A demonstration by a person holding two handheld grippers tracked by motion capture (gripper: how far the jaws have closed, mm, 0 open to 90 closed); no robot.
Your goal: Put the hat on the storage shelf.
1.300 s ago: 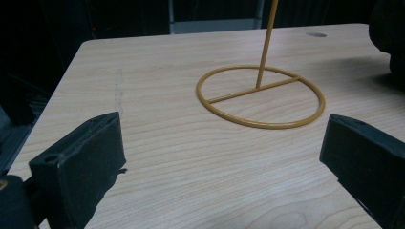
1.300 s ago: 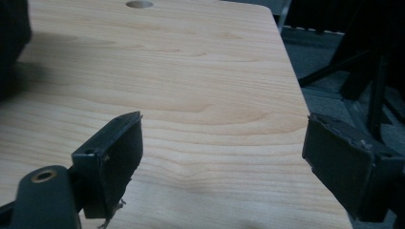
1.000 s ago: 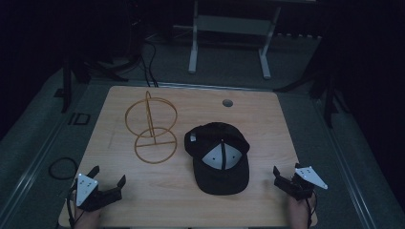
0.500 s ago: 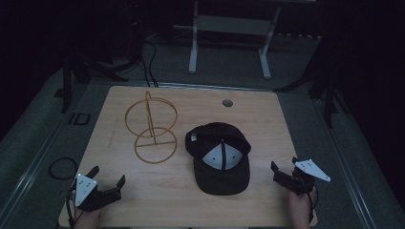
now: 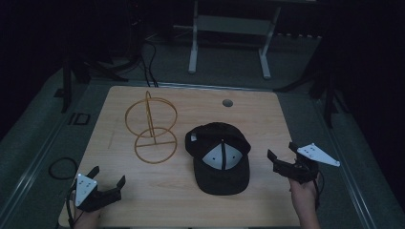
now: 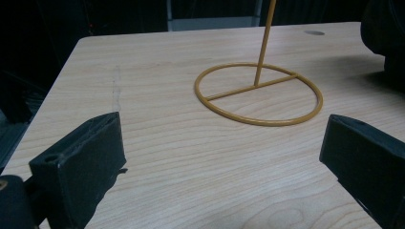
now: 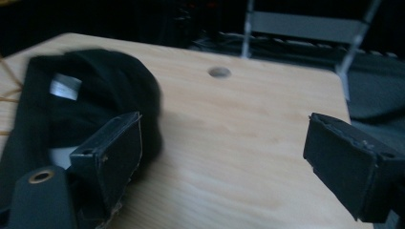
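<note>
The black cap (image 5: 220, 157) lies upside down on the table (image 5: 267, 119), just right of the wire stand (image 5: 152, 128). My right gripper (image 5: 282, 162) approaches it, fingers wide and empty; my left gripper (image 5: 106, 180), equally open, waits nearer me.

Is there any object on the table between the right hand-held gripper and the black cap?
Nothing visible. Bare wood lies between the right hand-held gripper and the black cap. The wire stand is on the cap's far side.

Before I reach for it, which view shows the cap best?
The high view: the whole cap lies upside down, apart from the right tool. The right gripper view shows it blurred, partly hidden; the left gripper view, just an edge.
</note>
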